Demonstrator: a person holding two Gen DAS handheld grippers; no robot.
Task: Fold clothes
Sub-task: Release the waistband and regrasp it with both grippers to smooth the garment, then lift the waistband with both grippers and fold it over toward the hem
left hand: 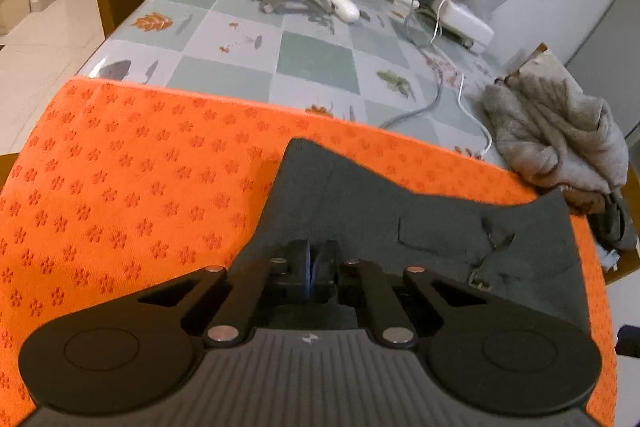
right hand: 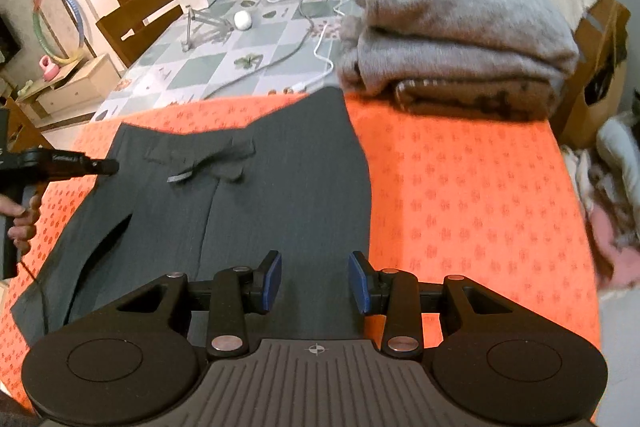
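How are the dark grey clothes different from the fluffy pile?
The dark grey clothes lie spread flat and look smooth; the fluffy pile is folded, stacked thick and lighter grey-beige. The dark clothes sit right under the right tongs; the pile sits farther back. Both rest on the orange mat.

A dark grey garment (right hand: 248,203), seemingly trousers, lies spread flat on the orange patterned mat (right hand: 460,195), a pocket slit open at its left side and a small strap with a buckle loose near the waistband; beyond the mat sits a folded grey fleece pile (right hand: 456,39)
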